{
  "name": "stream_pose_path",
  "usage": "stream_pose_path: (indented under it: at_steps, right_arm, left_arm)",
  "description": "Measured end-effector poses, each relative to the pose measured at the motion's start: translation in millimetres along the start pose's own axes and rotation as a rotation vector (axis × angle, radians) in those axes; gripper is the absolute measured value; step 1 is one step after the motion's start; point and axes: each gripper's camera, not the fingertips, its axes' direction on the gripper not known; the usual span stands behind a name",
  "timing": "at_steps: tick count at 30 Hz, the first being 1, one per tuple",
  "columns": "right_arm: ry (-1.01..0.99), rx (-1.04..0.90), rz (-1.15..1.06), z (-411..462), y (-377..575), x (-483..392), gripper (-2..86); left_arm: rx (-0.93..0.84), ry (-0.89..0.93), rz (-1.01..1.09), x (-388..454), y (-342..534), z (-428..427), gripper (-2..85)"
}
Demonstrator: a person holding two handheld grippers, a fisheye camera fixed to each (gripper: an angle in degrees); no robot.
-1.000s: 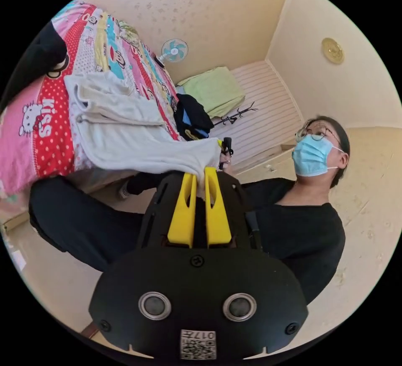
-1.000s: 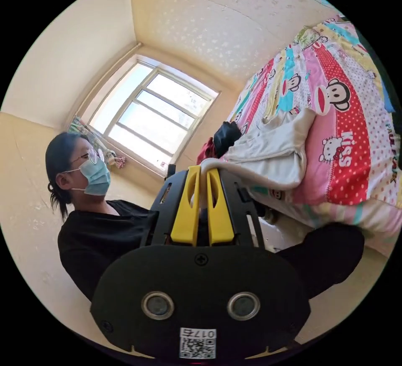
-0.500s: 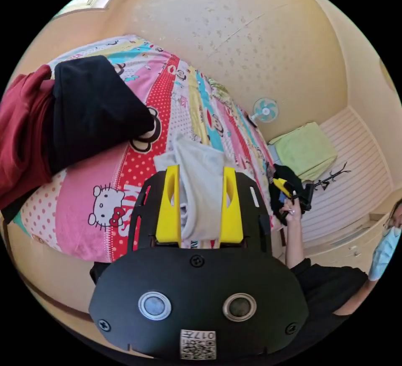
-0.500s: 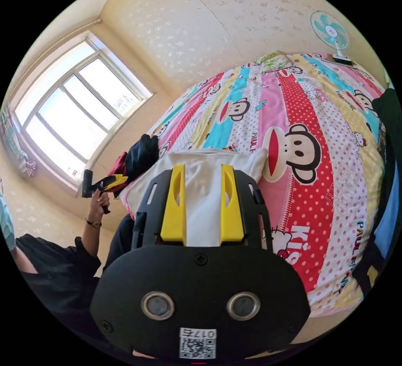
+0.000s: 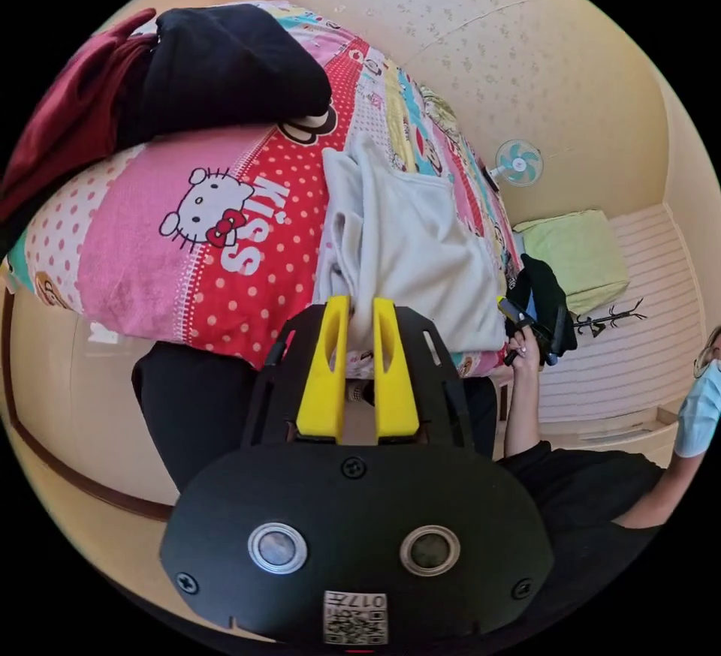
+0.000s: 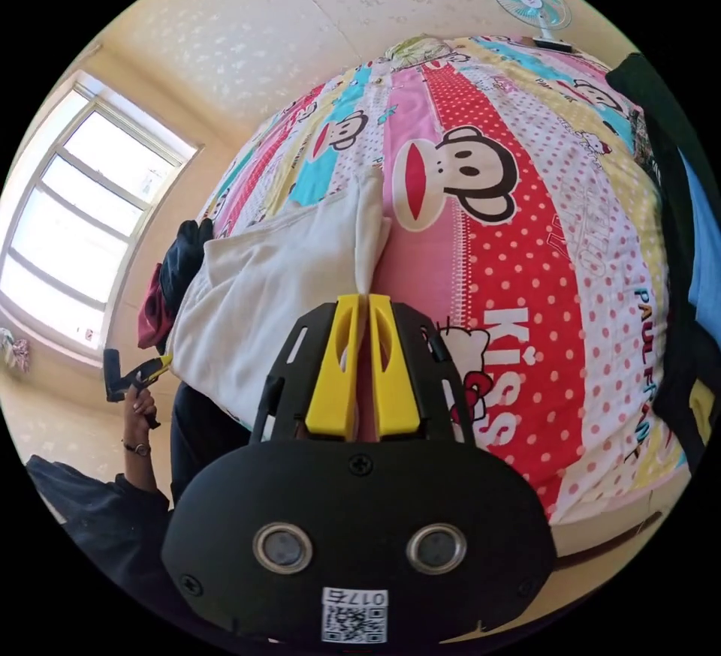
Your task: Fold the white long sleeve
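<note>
White long sleeve (image 5: 409, 251) lies partly folded on the bed (image 6: 541, 251), near its front edge. Left gripper (image 5: 359, 311) jaws clenched on one hem corner, right gripper (image 6: 362, 311) jaws clenched on another. More folds likely left, final shape not reached.

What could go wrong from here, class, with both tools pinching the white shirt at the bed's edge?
1. The shirt overhangs the bed edge, so it might slide off if either grip slips.
2. The left tool and right tool each pinch only a thin bit of cloth, so a layer may pull free.
3. Folds near the left tool look bunched, so creases could get folded in.
</note>
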Motion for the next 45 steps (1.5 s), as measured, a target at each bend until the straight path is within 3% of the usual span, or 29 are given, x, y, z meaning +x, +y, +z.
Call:
stream_pose_path:
  at_steps: [4, 6, 10, 14, 17, 25, 30, 36, 39, 43, 45]
  right_arm:
    - [0.139, 0.107, 0.002, -10, -19, -21, 11.4]
    - [0.117, 0.153, -0.020, -11, -35, -29, 12.7]
    - [0.065, 0.024, -0.013, 30, -83, -36, 13.5]
    - [0.123, -0.095, -0.006, 75, -100, -47, 11.1]
    - [0.176, -0.099, -0.043, 77, -95, -61, 7.3]
    - [0.122, 0.199, -0.092, 24, -88, -109, 4.8]
    - [0.242, 0.033, 0.027, 70, -111, -98, 9.2]
    - [0.045, 0.176, -0.278, 20, -28, -191, 8.2]
    - [-0.052, 0.173, -0.415, 37, 18, -231, 7.2]
    - [0.074, -0.129, -0.360, 123, 44, -235, 6.8]
    - [0.063, -0.061, -0.379, 116, 53, -232, 5.8]
  left_arm:
    - [0.138, -0.052, 0.039, 15, -21, -26, 13.5]
    - [0.169, -0.068, 0.110, 32, -59, -28, 14.0]
    - [0.055, -0.095, 0.101, 41, -129, 19, 14.8]
    - [-0.060, -0.159, 0.105, 53, -161, 85, 7.6]
    - [-0.058, -0.304, 0.134, 64, -150, 99, 2.0]
    - [0.316, -0.197, 0.141, 76, -102, 9, 0.3]
    - [0.226, -0.179, -0.005, 34, -116, 30, 7.4]
    - [0.228, -0.103, -0.008, 19, -24, -10, 16.4]
    - [0.188, -0.050, -0.094, 7, 35, -8, 17.9]
    - [0.163, 0.015, -0.206, -6, 75, 8, 18.0]
    - [0.144, 0.128, -0.269, -17, 75, 22, 15.9]
